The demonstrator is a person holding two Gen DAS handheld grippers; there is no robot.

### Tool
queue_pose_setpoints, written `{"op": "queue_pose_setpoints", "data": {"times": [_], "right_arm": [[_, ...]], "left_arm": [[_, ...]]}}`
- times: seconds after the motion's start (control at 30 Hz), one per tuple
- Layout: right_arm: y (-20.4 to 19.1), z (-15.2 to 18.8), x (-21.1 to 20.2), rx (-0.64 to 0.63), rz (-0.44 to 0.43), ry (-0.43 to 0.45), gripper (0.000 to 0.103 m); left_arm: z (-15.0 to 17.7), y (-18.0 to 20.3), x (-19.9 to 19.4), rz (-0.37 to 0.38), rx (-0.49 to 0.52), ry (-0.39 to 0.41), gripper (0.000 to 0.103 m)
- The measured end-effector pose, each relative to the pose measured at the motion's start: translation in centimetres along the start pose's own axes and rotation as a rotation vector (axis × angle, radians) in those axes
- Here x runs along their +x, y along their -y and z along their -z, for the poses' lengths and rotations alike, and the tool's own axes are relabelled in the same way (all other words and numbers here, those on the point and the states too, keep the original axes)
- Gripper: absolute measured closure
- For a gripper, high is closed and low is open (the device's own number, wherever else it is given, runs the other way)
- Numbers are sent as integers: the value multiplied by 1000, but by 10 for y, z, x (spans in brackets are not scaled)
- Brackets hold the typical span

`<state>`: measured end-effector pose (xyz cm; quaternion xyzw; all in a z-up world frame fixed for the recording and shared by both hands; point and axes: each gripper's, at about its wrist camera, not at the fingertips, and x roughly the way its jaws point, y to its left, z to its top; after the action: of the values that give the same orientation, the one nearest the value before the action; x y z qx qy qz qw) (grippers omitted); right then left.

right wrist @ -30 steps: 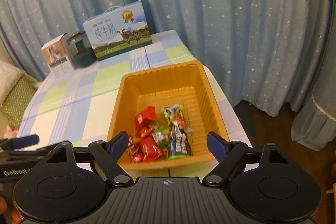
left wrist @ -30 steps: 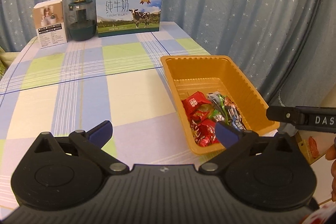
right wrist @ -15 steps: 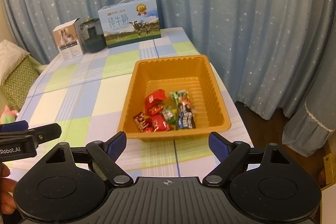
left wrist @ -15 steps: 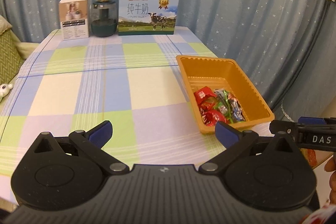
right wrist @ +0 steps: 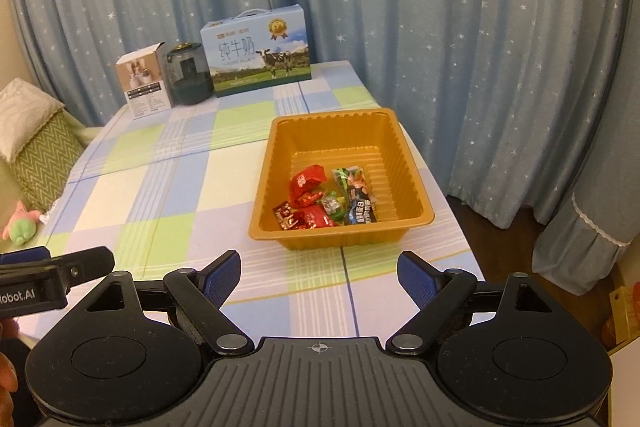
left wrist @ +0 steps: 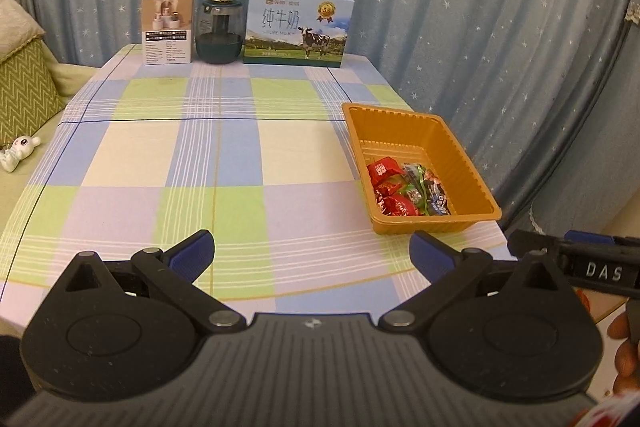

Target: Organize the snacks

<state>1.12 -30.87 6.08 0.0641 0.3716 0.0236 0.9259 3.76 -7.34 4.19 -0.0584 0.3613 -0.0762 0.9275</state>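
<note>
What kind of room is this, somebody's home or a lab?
Most likely a lived-in home, not a lab: star-print curtains hang behind a table with a checked cloth, a cushioned seat sits beside it, and a gift carton of milk stands at the far end.

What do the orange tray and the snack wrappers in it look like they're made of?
Orange tray: probably thin moulded plastic, semi-gloss, judging by its ribbed walls and rolled rim. Snack wrappers: likely plastic or foil film, shiny, crinkled, with glints on the folds.

One orange tray (right wrist: 408, 163), two boxes (right wrist: 256, 55) (right wrist: 146, 87), one jar (right wrist: 188, 75), several snack packets (right wrist: 306, 181).
</note>
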Motion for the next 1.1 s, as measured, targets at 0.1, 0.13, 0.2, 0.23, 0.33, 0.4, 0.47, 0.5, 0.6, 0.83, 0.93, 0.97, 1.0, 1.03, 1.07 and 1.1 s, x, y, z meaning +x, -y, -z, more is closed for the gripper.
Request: {"op": "queue_pose_setpoints", "data": {"times": [0.1,0.13,0.2,0.23,0.33,0.4,0.47,0.5,0.6,0.83,0.93,0.97,1.0,1.03,1.07,1.1], "right_arm": [[-5,2,-8,-4,-6,9,18],[-6,2,-11,-5,-7,12,18],[-8,2,-16,-6,-9,18,18],[-9,3,-18,-7,-10,20,18],[-12,2,-25,-12,-17,27,18],[-14,2,-28,-16,-18,32,18],[-17,3,-32,-18,-21,37,18],[-18,4,-34,-20,-24,40,18],[-21,4,-39,-25,-31,48,18],[-26,5,-42,-29,-40,56,18],[-26,5,-42,-29,-40,57,18],[-26,5,-42,-29,-39,57,18],[-26,5,-42,-28,-39,59,18],[-26,5,-43,-27,-38,59,18],[-26,5,-43,-26,-37,60,18],[-27,5,-42,-26,-36,60,18]], "left_arm": [[2,3,-11,-11,11,14,0],[3,4,-14,-15,16,18,0],[4,7,-20,-21,19,23,0],[4,7,-23,-22,18,24,0],[4,8,-29,-34,18,28,0],[5,8,-33,-41,21,30,0],[6,8,-36,-46,15,31,0],[6,7,-36,-46,13,34,0],[6,5,-39,-51,15,36,0],[7,4,-43,-62,17,42,0],[7,4,-43,-64,17,44,0],[7,4,-43,-63,17,44,0],[7,3,-43,-63,18,44,0],[6,4,-43,-64,19,45,0],[6,4,-43,-65,21,46,0],[6,3,-43,-65,21,46,0]]}}
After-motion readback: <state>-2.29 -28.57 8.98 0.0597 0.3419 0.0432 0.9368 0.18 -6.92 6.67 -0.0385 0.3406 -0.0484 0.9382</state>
